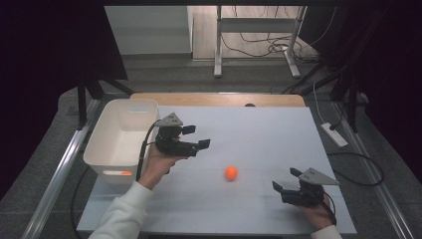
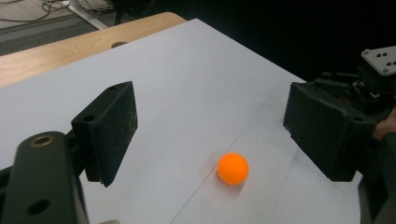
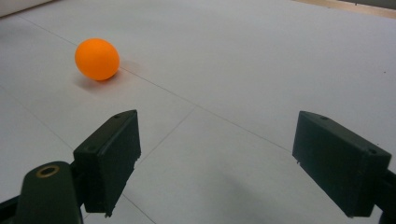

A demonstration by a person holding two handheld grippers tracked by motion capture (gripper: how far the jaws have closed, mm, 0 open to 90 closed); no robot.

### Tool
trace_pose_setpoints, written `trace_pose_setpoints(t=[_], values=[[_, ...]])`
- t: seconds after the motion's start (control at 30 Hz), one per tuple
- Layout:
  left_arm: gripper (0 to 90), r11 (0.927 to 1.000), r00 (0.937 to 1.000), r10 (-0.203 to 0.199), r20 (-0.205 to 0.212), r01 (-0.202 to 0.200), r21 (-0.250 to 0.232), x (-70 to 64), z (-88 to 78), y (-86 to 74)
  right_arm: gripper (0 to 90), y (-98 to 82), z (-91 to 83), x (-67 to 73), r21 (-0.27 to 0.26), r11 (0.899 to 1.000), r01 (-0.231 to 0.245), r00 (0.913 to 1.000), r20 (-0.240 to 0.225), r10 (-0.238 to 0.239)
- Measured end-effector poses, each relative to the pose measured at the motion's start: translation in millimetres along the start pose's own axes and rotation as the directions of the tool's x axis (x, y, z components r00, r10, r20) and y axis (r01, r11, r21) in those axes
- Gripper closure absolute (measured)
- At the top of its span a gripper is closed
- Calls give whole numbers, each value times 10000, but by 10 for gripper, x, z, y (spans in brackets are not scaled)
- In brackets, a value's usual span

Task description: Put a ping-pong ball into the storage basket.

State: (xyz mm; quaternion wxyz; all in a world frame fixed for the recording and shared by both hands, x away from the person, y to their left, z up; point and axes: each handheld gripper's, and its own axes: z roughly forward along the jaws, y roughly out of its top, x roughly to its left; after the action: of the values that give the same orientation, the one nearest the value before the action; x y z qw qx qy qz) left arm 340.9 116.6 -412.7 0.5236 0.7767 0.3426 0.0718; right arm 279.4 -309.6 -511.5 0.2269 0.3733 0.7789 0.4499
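Bin (image 1: 121, 134) stands at the counter's (image 1: 259, 129) left edge; beside it the left tongs (image 1: 196, 137) hover level, jaws wide and empty, aimed at the orange ball (image 1: 231, 173) mid-counter; right tongs (image 1: 285, 182) rest low, gaping, empty.

The person is wearing a white long sleeve (image 1: 122, 209) on the left arm, and a white cuff (image 1: 327, 232) is showing at the right. Each hand is carrying a black gripper, the left gripper (image 1: 195, 137) and the right gripper (image 1: 285, 180), both topped with grey three-cornered plates, black cables trailing, blocky black jaws with small holes.
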Motion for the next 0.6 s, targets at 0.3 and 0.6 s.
trace_pose_setpoints(t=[0.3, 0.6], values=[[181, 9999, 9999, 45, 91, -46, 141, -39, 104, -21, 153, 5, 5, -6, -38, 10000, 39, 10000, -36, -39], [181, 9992, 9998, 106, 165, -112, 371, -70, 177, -43, 153, 11, 0, -2, -84, 10000, 43, 10000, -58, -43]])
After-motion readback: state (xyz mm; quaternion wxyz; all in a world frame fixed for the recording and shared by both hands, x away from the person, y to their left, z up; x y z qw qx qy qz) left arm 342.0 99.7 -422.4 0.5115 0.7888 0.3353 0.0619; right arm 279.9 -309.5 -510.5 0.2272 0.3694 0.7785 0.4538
